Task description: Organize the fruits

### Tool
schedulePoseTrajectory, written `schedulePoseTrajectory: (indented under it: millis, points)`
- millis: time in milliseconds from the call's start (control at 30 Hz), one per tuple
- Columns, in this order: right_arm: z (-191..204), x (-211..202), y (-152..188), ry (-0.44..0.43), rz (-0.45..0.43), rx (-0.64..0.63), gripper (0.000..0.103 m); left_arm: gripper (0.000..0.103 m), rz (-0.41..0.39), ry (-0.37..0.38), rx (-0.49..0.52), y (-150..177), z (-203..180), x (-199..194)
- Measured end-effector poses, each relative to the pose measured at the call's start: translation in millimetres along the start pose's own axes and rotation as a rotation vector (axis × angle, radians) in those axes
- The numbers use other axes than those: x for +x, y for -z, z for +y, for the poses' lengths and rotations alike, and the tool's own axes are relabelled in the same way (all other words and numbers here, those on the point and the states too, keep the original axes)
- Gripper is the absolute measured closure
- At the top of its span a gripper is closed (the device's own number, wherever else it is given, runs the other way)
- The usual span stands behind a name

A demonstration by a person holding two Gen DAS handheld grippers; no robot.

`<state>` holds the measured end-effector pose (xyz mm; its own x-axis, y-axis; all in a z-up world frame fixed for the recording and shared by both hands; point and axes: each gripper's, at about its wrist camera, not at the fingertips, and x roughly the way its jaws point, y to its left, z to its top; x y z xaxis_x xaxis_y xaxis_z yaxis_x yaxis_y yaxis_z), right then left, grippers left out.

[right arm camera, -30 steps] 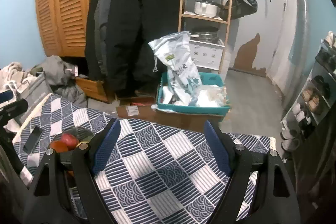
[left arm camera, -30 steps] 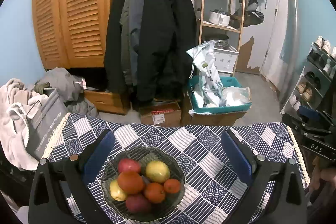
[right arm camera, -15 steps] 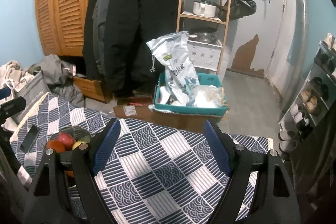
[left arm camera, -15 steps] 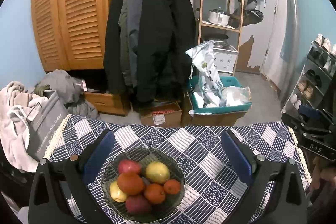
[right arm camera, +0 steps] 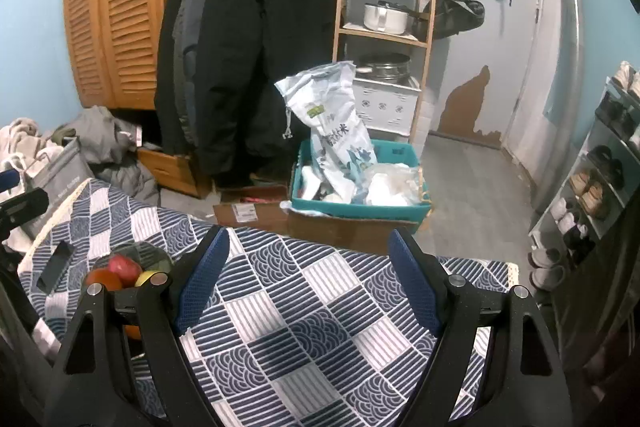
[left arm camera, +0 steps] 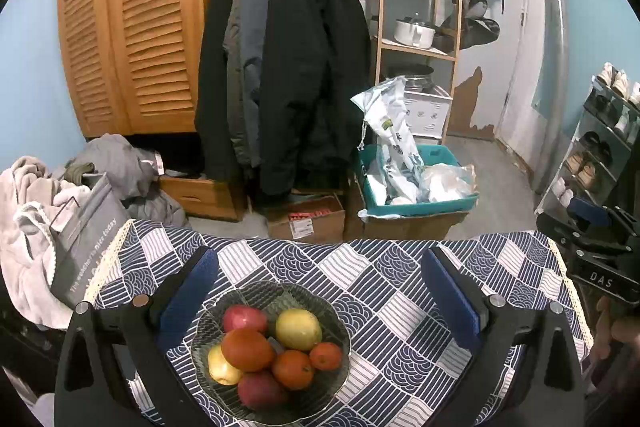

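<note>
With both the left gripper [left arm camera: 318,273] and the right gripper [right arm camera: 306,267] spread wide and empty above the tablecloth [left arm camera: 360,267], we judge it best to lower the left one squarely over a top fruit in the glass bowl [left arm camera: 340,327] at near left.

My left wrist camera looks forward and down, close over the fruit bowl [left arm camera: 272,351] on the worktop [left arm camera: 360,275]. My right wrist camera faces likewise from further right. Both views share bowl, worktop, black coats [left arm camera: 296,75] and teal bin [right arm camera: 356,207].
</note>
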<state>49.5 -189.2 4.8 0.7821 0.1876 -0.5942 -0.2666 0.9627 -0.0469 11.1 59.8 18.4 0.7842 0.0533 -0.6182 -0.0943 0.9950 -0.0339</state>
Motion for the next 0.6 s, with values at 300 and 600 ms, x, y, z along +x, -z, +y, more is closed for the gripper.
schedulePoseTrajectory:
  millis: [300,600]
  points:
    - [-2.1,-0.3,0.0,-0.001,0.0,0.0,0.022,0.001,0.0,0.0,0.003,0.1,-1.2,0.2]
    - [-2.2,-0.6,0.0,0.0,-0.002,0.002,0.022,0.001,0.0,0.0,0.004,0.0,-1.6,0.2]
